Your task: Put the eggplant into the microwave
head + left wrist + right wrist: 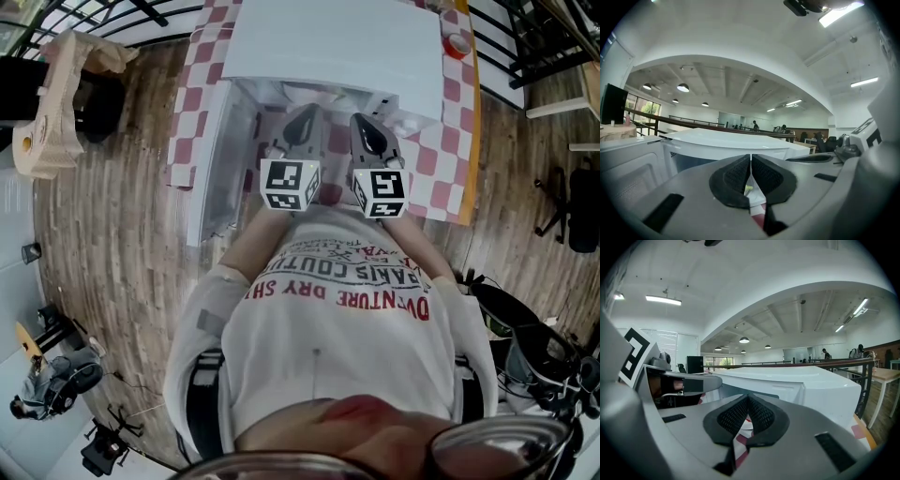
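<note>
No eggplant shows in any view. The white microwave (337, 47) stands on a table with a red-and-white checked cloth (441, 178). Its door (211, 159) hangs open toward the left. Both grippers are held side by side, close to the person's chest, in front of the open cavity. My left gripper (302, 120) (751, 164) is shut with nothing between its pads. My right gripper (367, 127) (748, 404) is shut and empty too. The microwave's top (726, 140) (787, 378) fills the middle of both gripper views.
An orange tape roll (457, 44) lies on the table's far right corner. A light wooden piece of furniture (56, 103) stands on the plank floor at the left. Black chairs and gear (572, 206) are at the right. A dark railing (862, 376) runs behind the table.
</note>
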Tool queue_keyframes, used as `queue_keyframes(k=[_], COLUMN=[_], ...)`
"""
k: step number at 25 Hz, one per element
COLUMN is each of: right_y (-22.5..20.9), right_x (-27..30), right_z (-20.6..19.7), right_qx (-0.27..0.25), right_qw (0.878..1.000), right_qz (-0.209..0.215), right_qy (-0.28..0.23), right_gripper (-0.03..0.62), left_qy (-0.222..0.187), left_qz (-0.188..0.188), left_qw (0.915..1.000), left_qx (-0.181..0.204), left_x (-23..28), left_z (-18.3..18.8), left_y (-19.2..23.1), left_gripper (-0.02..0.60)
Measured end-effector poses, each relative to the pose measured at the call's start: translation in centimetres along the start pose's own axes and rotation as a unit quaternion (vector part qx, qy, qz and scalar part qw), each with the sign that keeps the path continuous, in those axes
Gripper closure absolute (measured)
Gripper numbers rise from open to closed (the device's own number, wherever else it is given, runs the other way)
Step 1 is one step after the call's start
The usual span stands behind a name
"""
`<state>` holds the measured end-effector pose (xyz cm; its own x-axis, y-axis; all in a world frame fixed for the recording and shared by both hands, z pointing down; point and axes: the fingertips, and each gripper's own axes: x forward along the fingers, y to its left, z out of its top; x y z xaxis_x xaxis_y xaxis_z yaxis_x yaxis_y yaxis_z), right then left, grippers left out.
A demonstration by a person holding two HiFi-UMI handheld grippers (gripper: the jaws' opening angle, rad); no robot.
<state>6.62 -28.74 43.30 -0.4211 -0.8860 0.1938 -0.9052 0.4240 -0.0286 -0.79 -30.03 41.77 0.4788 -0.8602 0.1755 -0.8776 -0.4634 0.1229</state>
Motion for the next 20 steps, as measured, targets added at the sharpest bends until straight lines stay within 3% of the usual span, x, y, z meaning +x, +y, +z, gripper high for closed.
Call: queue_keyframes(k=[20], right_y=[-0.05], right_x=[0.46], right_z=[0.09], right_qx=[-0.017], right_qw=[1.000], right_qz=[0.014], right_qy=[0.003], right_gripper=[0.569], left_qy=[-0.007], left_qz=[-0.002], left_qw=[0.9999], left_qx=[-0.009], left_x=[0.53], left_z=[0.27], left_y=[-0.14], left_gripper=[0.548])
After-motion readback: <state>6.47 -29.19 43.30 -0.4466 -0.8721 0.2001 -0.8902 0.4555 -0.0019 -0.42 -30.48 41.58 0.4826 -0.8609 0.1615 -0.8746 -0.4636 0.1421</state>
